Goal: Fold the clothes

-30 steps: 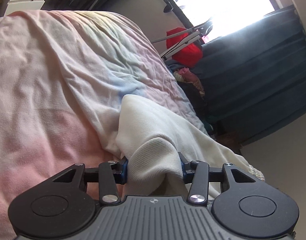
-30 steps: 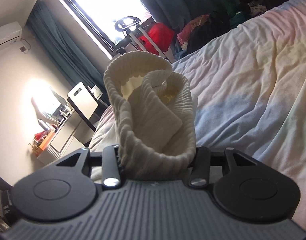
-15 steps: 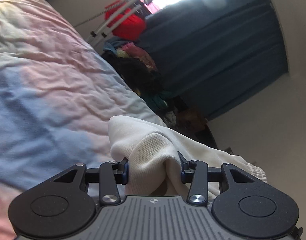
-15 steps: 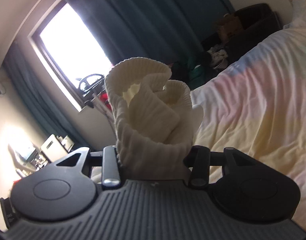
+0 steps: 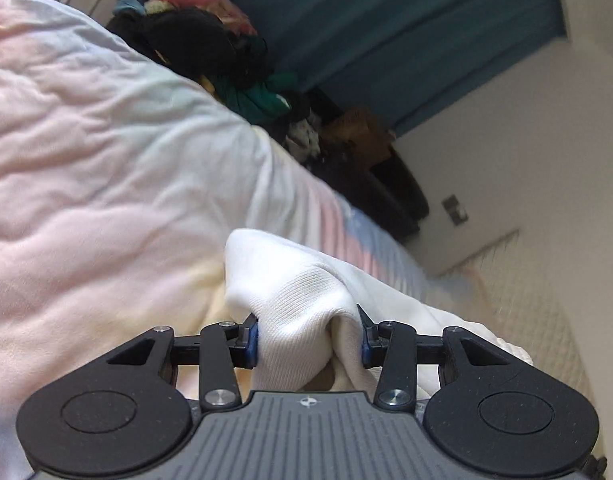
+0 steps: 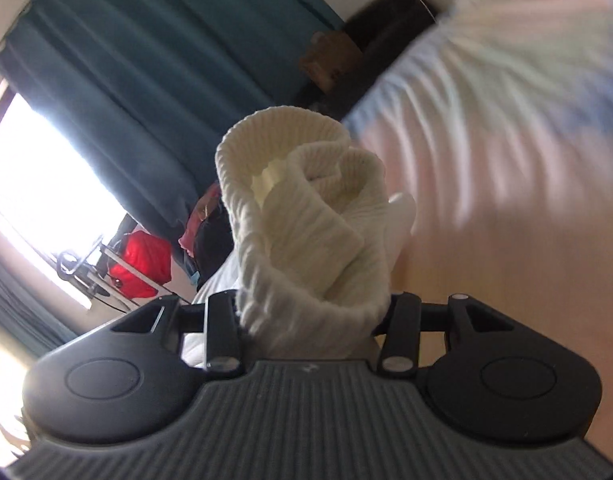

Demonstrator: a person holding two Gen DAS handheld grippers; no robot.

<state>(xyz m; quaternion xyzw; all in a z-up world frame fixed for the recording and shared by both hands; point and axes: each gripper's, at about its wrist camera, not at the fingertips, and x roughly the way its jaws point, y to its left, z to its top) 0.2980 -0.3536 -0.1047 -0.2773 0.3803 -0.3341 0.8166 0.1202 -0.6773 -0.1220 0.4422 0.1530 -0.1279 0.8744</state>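
A cream knitted garment is held at two places. In the left wrist view my left gripper (image 5: 308,342) is shut on a bunched, finely ribbed fold of the cream garment (image 5: 302,292), which trails away to the right over the bed. In the right wrist view my right gripper (image 6: 312,316) is shut on a thick ribbed band of the cream garment (image 6: 302,220), rolled up and standing upright between the jaws. Both hold the cloth above a bed (image 5: 106,160) with a pastel pink, blue and yellow cover.
A heap of dark and coloured clothes (image 5: 210,44) lies beyond the bed. Teal curtains (image 6: 146,72) hang behind, beside a bright window (image 6: 34,184). A red bag (image 6: 140,264) sits on a rack. A dark chair (image 5: 386,192) with a brown box stands by the white wall.
Both views have swung across the room, from the window and rack to the curtain, chair and wall. The cover in the right wrist view is now blurred. Both grips on the garment are unchanged.
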